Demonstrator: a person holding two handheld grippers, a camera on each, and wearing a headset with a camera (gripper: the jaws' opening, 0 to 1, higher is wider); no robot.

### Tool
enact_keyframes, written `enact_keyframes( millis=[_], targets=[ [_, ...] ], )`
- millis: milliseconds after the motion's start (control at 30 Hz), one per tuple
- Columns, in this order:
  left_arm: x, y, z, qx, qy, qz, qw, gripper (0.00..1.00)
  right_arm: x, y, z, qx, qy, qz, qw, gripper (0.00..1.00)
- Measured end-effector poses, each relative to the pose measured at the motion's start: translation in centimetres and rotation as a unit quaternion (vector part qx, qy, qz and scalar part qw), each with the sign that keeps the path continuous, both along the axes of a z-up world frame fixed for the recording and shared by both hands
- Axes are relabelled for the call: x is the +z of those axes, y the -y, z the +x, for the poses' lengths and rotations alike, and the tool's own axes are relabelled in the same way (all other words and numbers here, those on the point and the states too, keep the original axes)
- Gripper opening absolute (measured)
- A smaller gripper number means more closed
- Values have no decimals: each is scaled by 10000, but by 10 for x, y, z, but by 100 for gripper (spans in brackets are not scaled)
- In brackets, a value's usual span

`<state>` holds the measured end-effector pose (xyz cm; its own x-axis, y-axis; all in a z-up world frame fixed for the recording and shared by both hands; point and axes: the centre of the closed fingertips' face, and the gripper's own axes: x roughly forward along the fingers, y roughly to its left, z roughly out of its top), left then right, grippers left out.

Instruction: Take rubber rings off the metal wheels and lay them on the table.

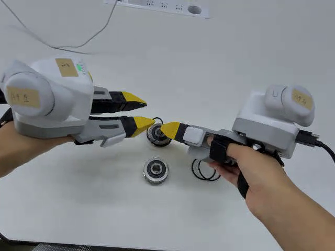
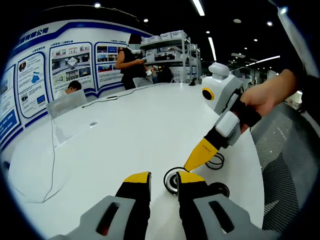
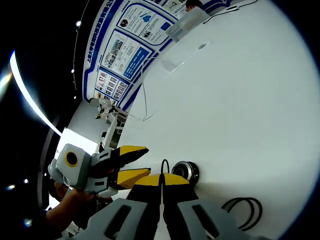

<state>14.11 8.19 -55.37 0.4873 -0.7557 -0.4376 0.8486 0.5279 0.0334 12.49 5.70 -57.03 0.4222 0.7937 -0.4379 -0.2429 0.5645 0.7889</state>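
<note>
Two metal wheels lie on the white table point(image 1: 220, 68): the upper wheel point(image 1: 157, 134) mid-frame between both tips, the lower wheel point(image 1: 156, 171) just beneath. My right hand-held gripper point(image 1: 170, 129) is closed, pinching a rubber ring point(image 3: 164, 165) at the upper wheel. My left hand-held gripper point(image 1: 140, 111) stands slightly parted and empty. Loose rings point(image 1: 205, 170) lie lower right. I can't read the tan stickers point(image 1: 66, 67).

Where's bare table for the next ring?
Free: white table from the far silver metal wheel up to the white power strip, and the near edge below the near wheel. Crowded: between the wheels and the black rubber rings.
</note>
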Motion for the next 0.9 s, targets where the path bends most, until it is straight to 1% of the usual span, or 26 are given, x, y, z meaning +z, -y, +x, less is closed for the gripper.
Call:
enact_keyframes(
  millis=[133,267,333,367,500,533,733,800,900],
  targets=[
    [1,3,1,-29,12,17,10000,21,6,10,-5,-69,-26,42,10000,1],
    [-2,11,-2,-143,-36,39,9999,20,5,27,-8,-215,-79,14,9997,1],
    [-5,14,-3,-191,-74,60,9998,20,2,37,-9,-336,-130,-17,9994,1],
    [-7,16,-4,-208,-86,70,9997,19,0,43,-11,-405,-199,-35,9990,1],
    [-10,17,-3,-177,-143,70,9997,19,-6,60,-16,-587,-350,-131,9976,1],
    [-12,18,-4,-190,-153,99,9997,19,-8,65,-17,-637,-381,-163,9971,1],
    [-18,19,-8,-234,-207,191,9993,19,-19,80,-28,-844,-608,-218,9943,1],
    [-19,19,-9,-250,-221,206,9992,19,-24,85,-30,-877,-667,-270,9935,1],
    [-23,19,-9,-245,-247,250,9991,19,-27,90,-34,-932,-729,-330,9924,2]
  ],
)
